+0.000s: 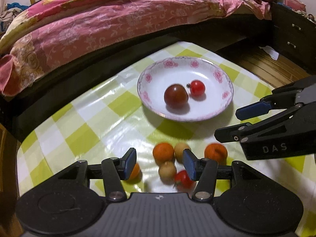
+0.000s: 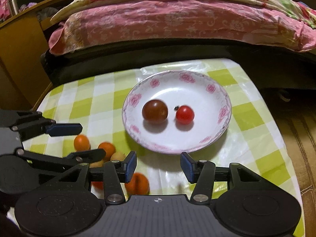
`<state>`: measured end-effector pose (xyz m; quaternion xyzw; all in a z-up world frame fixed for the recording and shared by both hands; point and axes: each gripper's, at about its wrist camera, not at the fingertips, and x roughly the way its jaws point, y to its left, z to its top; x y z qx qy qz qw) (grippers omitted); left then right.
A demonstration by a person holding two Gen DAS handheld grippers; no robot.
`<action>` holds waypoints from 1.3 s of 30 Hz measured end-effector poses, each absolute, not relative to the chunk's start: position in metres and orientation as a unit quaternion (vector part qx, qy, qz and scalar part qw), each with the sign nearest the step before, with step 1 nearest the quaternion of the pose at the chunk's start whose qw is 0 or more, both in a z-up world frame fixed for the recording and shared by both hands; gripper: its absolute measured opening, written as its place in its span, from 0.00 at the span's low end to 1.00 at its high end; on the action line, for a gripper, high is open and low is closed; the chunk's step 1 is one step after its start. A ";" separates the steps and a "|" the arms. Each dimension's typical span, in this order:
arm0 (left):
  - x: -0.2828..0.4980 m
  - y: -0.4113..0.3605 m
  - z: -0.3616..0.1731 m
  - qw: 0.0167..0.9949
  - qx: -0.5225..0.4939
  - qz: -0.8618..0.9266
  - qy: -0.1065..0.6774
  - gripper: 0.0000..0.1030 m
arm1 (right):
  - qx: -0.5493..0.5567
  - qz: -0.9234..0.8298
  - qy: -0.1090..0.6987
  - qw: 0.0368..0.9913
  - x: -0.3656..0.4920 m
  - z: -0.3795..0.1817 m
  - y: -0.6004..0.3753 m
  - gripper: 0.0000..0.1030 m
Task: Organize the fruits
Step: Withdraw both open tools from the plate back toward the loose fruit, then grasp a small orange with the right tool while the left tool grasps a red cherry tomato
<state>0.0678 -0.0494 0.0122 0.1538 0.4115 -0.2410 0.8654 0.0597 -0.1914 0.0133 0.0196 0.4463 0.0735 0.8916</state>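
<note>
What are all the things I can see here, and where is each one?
plate: one, white with pink flowers, middle of the table
tomatoes on plate: two, dark red and bright red
loose fruit near the front edge: three orange, two tan, one red tomato
tablecloth: one, green-and-white checks
quilt: pink floral, on the bed behind
left tongs: black with blue pads, open over the loose fruit
right tongs: same, open, empty, before the plate
</note>
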 end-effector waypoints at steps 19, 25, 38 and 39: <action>0.053 -0.046 -0.015 0.834 0.150 -0.284 0.450 0.57 | -0.006 0.116 0.493 0.862 0.058 -0.017 -0.175 0.48; 0.057 -0.050 -0.018 0.829 0.133 -0.292 0.458 0.56 | -0.022 0.115 0.497 0.860 0.062 -0.022 -0.169 0.46; 0.058 -0.057 -0.021 0.832 0.129 -0.279 0.461 0.49 | 0.000 0.124 0.502 0.856 0.061 -0.017 -0.176 0.28; 0.059 -0.056 -0.021 0.832 0.127 -0.278 0.464 0.48 | 0.000 0.124 0.502 0.856 0.061 -0.018 -0.177 0.28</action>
